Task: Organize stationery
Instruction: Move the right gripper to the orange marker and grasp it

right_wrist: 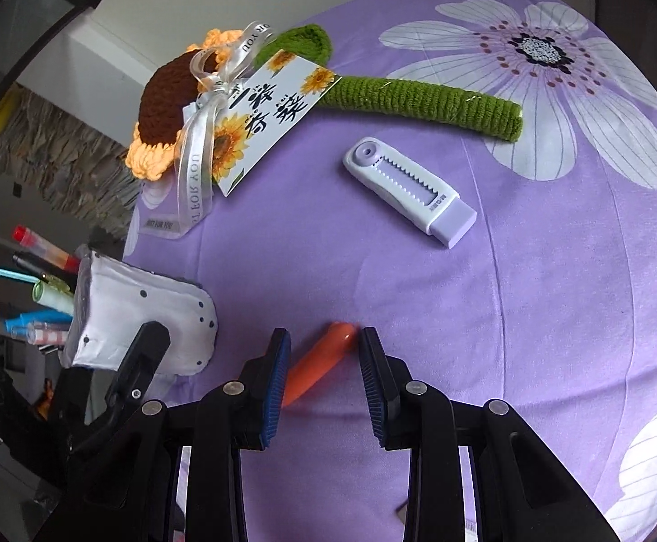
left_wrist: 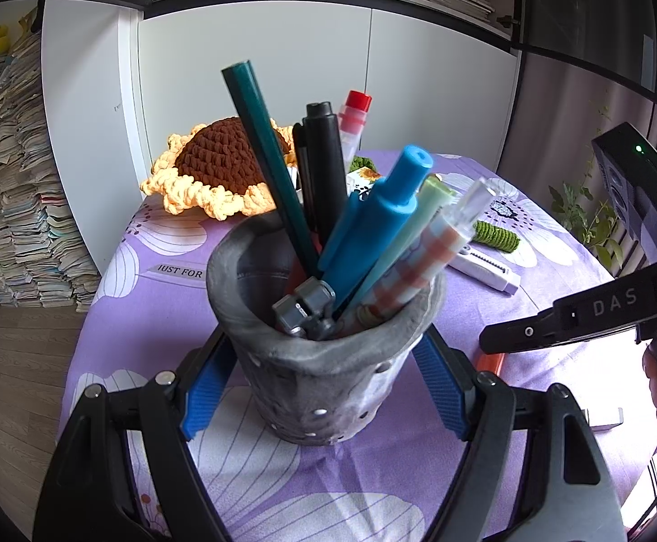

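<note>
A grey pen holder full of pens stands on the purple flowered cloth. My left gripper is shut on the holder, with a blue pad on each side of it. The holder also shows at the left of the right wrist view. An orange pen lies on the cloth between the fingers of my right gripper, which is open around it and not touching it. A white and lilac correction tape lies further out on the cloth; it also shows in the left wrist view.
A crocheted sunflower with a green stem, ribbon and card lies at the far side of the table. White cabinet doors stand behind. A stack of papers is on the floor at the left.
</note>
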